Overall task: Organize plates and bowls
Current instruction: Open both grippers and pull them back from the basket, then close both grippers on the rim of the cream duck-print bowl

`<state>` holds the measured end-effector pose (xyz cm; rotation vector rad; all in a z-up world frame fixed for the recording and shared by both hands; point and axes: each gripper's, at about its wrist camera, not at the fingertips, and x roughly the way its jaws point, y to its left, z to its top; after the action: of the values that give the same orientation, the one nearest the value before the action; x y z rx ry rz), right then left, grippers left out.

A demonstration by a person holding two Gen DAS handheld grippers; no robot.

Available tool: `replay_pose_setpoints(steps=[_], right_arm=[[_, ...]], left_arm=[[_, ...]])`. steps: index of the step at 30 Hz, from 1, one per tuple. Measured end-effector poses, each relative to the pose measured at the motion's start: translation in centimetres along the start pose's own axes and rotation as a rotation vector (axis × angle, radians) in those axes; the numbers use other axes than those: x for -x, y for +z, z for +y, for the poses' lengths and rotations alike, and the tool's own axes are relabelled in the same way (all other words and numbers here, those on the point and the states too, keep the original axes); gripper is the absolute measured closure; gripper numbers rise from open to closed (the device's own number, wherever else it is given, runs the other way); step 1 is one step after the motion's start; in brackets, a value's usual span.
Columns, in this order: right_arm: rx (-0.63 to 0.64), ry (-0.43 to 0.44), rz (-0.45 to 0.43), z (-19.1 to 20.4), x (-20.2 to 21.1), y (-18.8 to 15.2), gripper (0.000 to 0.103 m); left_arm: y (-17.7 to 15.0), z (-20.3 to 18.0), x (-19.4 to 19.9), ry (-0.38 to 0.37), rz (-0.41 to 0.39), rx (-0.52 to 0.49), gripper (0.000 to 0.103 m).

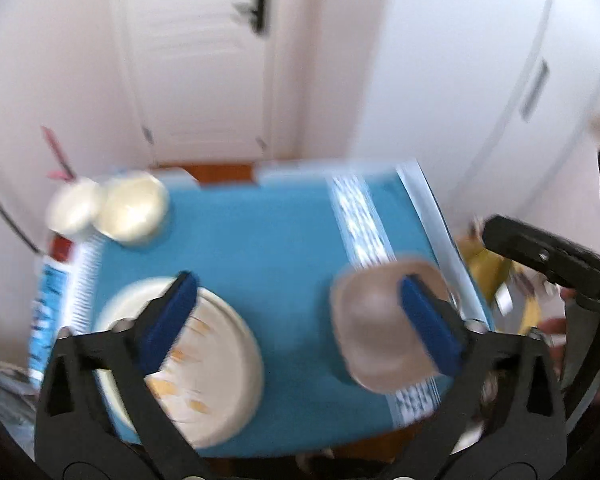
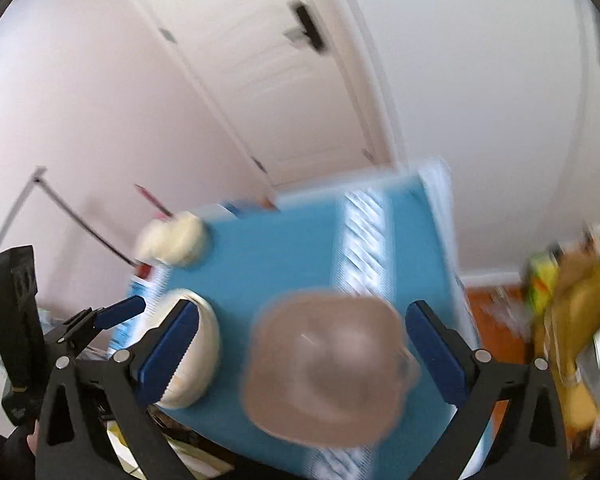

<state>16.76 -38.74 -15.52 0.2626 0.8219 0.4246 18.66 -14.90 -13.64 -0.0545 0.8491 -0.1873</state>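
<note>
A table under a blue cloth (image 1: 268, 240) fills both blurred views. A cream plate with orange marks (image 1: 220, 368) lies at its near left, and a brown bowl (image 1: 376, 320) sits near the right edge. Two small cream bowls (image 1: 112, 210) stand together at the far left corner. My left gripper (image 1: 300, 320) hangs open above the cloth, one finger over the plate and one over the brown bowl. My right gripper (image 2: 302, 352) is open too, above the brown bowl (image 2: 324, 368), its pads well clear of the bowl's sides. The cream plate (image 2: 196, 360) shows behind its left finger.
A white door (image 1: 204, 80) and pale walls stand behind the table. Yellow bags and clutter (image 2: 572, 340) sit on an orange-brown floor to the right. A blue-and-white printed box (image 1: 56, 300) lies along the table's left edge. A hand shows at the left view's right edge.
</note>
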Motion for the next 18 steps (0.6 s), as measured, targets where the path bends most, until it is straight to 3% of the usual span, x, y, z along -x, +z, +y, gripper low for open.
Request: replay_pose_setpoints(steps=[3,7,13,18], right_arm=[[0.064,0.065,-0.019,3.6,-0.1,2.3,0.000],[0.163,0.112,-0.005,8.5,-2.2,4.8,0.000],[0.190,0.060,0.047,13.8,-7.9,7.2,0.000],[0.126,0.020,0.158,15.7,-15.4,8.3,0.000]], left_arm=[[1.9,3.9,3.0,0.025,-0.064,0.074,0.000],[3.1,9.7,3.9,0.063,-0.066,0.169,0.000],[3.9,19.1,1.9,0.038,-0.012,0.344,0.000],[3.9,25.6,-2.5,0.013,0.065,0.439,0.000]])
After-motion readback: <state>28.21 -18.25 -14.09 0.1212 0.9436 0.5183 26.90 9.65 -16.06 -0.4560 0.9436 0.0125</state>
